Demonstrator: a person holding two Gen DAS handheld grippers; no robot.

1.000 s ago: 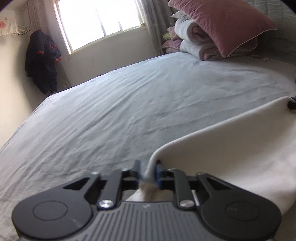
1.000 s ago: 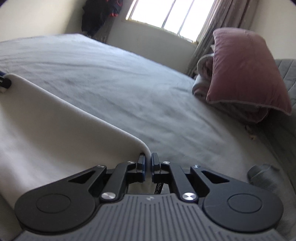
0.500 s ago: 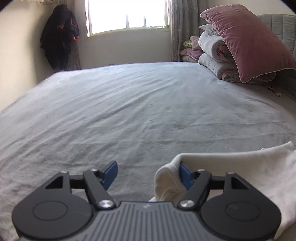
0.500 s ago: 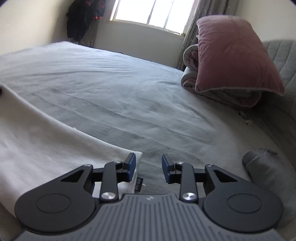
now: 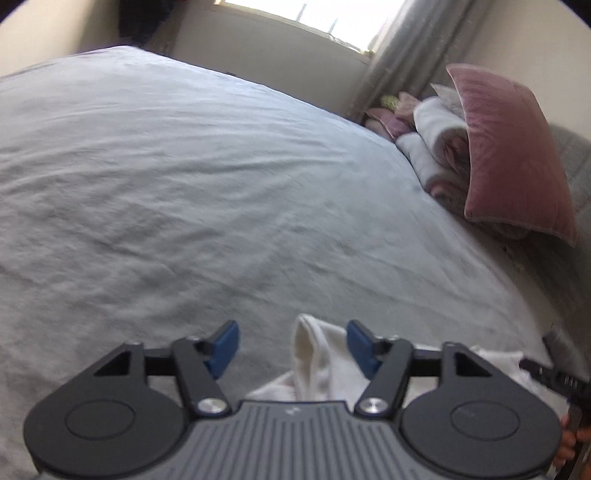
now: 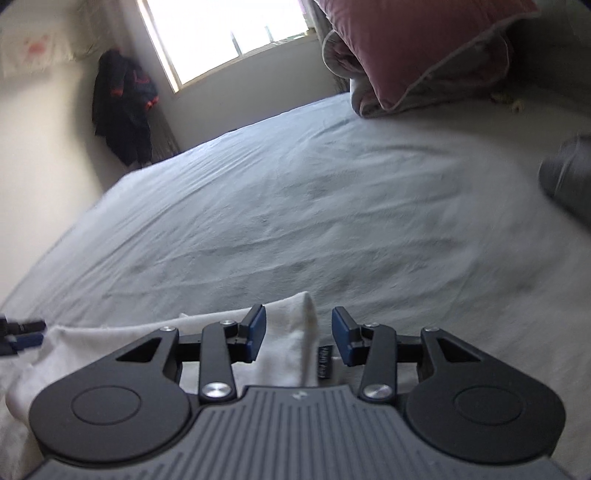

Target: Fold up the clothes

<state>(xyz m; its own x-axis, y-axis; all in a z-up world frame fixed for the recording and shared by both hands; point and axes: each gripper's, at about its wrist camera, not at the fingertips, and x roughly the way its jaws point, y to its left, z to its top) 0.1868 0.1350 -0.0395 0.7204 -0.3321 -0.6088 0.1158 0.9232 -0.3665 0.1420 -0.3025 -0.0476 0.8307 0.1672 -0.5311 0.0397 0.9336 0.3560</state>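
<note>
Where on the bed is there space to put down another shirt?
The bed sheet is bare from the white garment up to the window wall. It is crowded by the pink pillow and folded blankets, and a grey item lies at the right.

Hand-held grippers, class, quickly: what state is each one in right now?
Left hand-held gripper: closing, not gripping; a fold of the white garment stands between its jaws.
Right hand-held gripper: opening; the garment's corner lies loose between its jaws.

Location: a home bedroom. Indicators: a wide bed under a wrinkled pale grey sheet, a pink velvet pillow on folded quilts, a curtained window, a dark jacket hanging in the corner.
</note>
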